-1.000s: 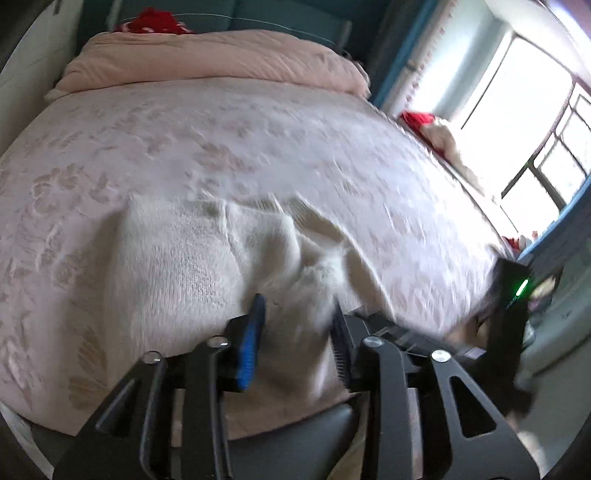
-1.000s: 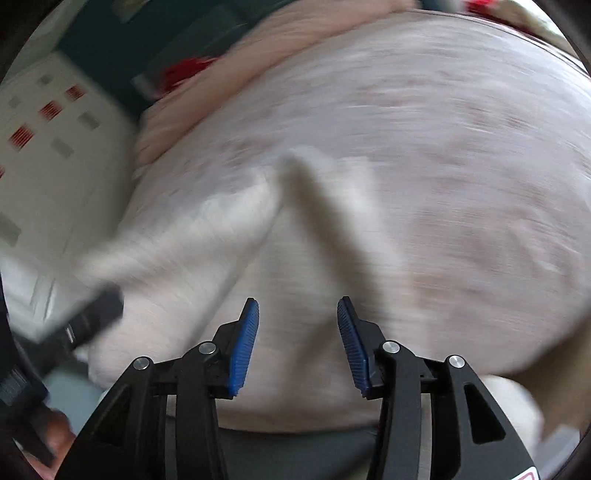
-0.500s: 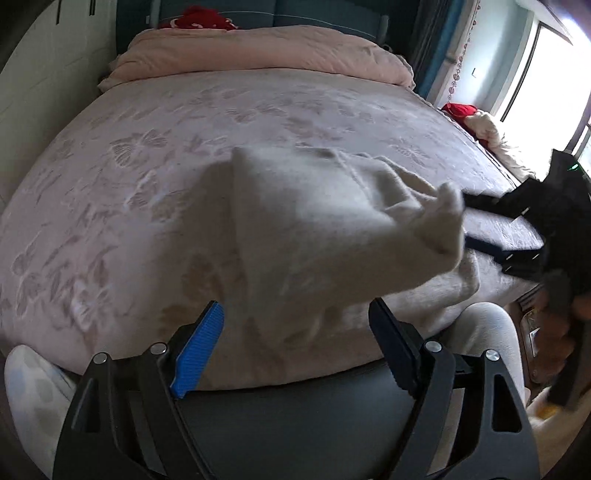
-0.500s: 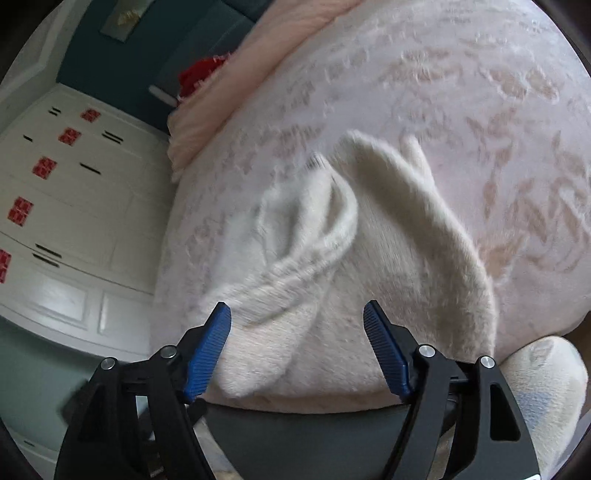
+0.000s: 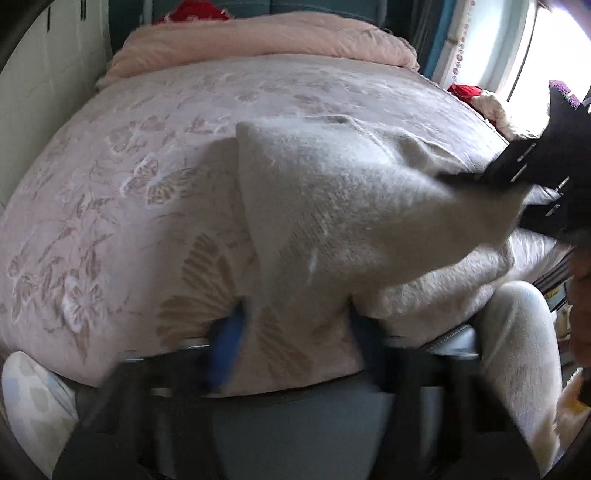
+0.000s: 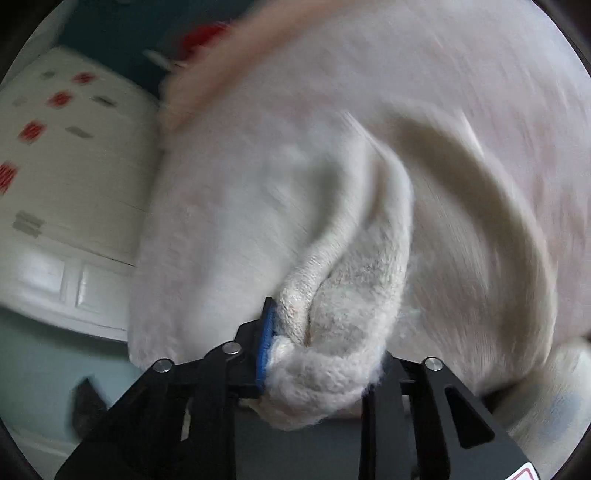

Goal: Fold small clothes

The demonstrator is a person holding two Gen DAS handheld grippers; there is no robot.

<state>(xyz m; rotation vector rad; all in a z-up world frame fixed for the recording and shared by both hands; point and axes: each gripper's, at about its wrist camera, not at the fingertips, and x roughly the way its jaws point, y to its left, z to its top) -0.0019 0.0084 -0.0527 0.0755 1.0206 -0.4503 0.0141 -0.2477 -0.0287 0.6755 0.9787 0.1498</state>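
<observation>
A cream fluffy garment [image 5: 332, 192] lies on the pink flowered bedspread [image 5: 110, 192], with its near hem at the bed's front edge. My left gripper [image 5: 295, 336] is blurred at the bottom of its view. Its jaws are closing, and the near hem sits pinched between them. My right gripper [image 6: 321, 354] is also closing, with a bunched end of the garment [image 6: 332, 325] pressed against its blue pad [image 6: 265, 343]. In the left wrist view the right gripper [image 5: 517, 184] holds that end raised off the bed at the right.
A folded pink quilt [image 5: 258, 40] lies at the head of the bed, with a red item [image 5: 192, 7] behind it. White wardrobe doors [image 6: 55, 166] stand on the left. A person's knees in pale trousers [image 5: 517, 350] press against the bed's front edge. A bright window [image 5: 517, 37] is at the right.
Both pairs of jaws went from wide apart to narrow on the garment. The left gripper dropped to the near hem. The right gripper rose, lifting its end of the garment.
</observation>
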